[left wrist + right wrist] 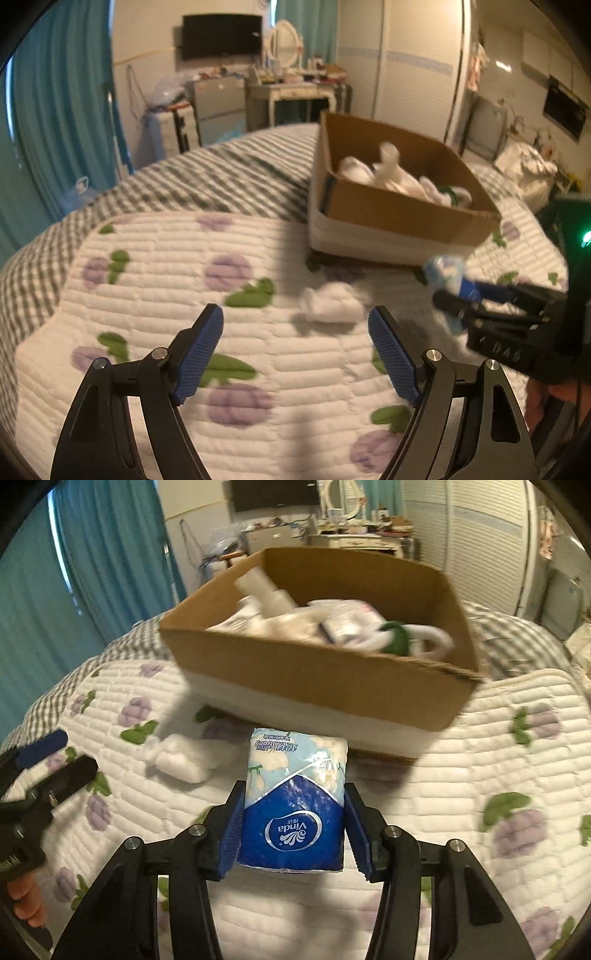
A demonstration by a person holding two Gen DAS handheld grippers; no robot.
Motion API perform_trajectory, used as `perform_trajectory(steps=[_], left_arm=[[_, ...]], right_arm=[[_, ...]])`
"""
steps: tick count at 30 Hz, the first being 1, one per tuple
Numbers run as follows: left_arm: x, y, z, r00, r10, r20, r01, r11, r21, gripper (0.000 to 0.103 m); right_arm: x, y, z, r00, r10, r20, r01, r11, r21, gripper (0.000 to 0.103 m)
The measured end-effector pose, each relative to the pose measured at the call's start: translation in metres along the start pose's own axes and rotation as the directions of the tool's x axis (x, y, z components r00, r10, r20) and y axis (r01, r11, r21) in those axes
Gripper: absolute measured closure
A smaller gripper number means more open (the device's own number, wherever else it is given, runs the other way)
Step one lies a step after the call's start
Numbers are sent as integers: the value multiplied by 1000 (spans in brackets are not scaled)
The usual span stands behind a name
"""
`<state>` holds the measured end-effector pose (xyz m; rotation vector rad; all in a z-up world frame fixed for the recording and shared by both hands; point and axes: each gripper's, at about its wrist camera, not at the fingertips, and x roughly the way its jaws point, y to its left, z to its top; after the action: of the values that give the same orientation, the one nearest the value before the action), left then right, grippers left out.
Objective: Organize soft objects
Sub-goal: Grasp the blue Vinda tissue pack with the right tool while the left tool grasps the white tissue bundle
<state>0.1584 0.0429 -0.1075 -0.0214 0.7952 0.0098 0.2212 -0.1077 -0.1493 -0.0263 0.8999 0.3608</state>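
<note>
My right gripper [293, 794] is shut on a blue and white Vinda tissue pack [293, 801], held above the quilt in front of the cardboard box [325, 679]. The pack also shows in the left wrist view [445, 271], with the right gripper [448, 291] at the right. My left gripper [295, 315] is open and empty, just short of a white soft bundle [330, 302] lying on the quilt, which also shows in the right wrist view [181, 758]. The box [399, 210] holds several white soft items [388, 173] and something green [397, 638].
The bed has a white quilt with purple flowers [155, 280] over a grey checked cover [221, 173]. Teal curtains [55, 110] hang at the left. A dresser with mirror [288, 88], a wall TV [221, 35] and a wardrobe [406, 62] stand beyond the bed.
</note>
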Motion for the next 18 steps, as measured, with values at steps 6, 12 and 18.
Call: perform_trajectory(steps=[6,12,18], left_arm=[[41,-21,-1,998,11,-58,-10,999,30,21],[76,-36,0,997,0,-78,6,997,72,24],[92,-40,-1,994,-19,-108,28,996,84,55]], right_arm=[[6,-22,2,999,-34,-25,36,998,56,53],[21,-23,5,997,-31,-66,35,998,58,53],[21,-23,9,998,-26,-60,30,997,68,53]])
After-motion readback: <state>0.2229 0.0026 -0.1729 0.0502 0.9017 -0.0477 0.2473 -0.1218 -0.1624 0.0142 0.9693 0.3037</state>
